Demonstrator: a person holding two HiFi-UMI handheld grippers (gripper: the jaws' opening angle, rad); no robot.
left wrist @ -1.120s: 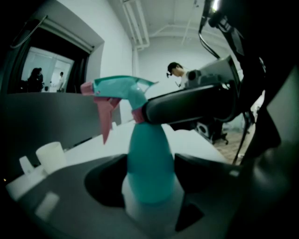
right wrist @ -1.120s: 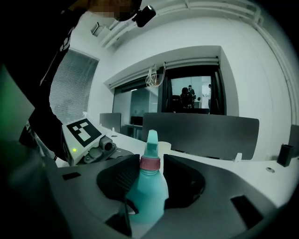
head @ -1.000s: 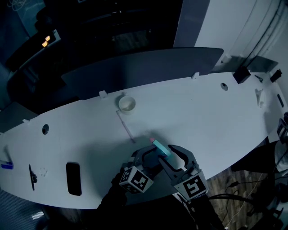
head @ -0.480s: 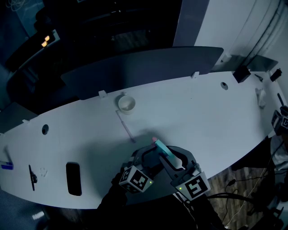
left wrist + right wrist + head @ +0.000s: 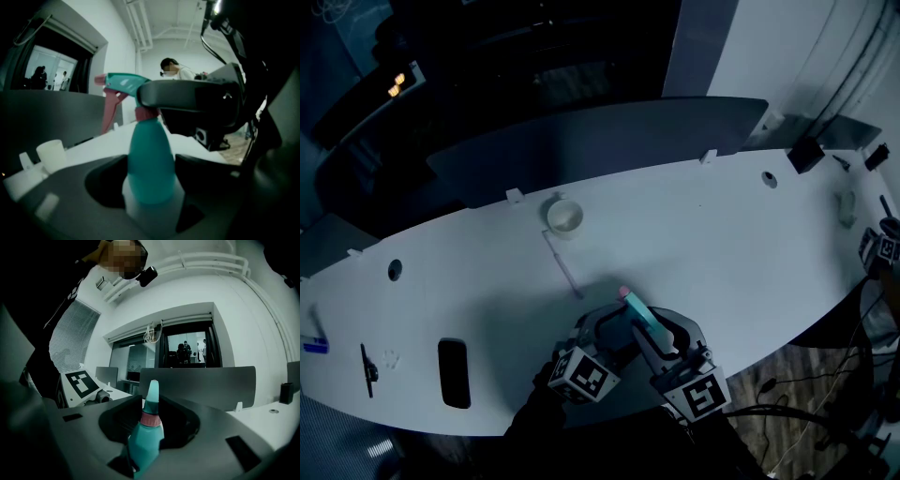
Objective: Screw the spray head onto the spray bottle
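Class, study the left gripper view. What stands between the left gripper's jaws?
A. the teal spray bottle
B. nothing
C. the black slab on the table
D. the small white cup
A: the left gripper has the teal spray bottle between its jaws, which press on the bottle's body.

**Your table, taken from the cup**

You have a long white table (image 5: 722, 225) bearing a small white cup (image 5: 564, 217). A thin tube (image 5: 561, 265) lies just in front of that cup. A black slab (image 5: 454, 372) lies nearer you, to the cup's left.
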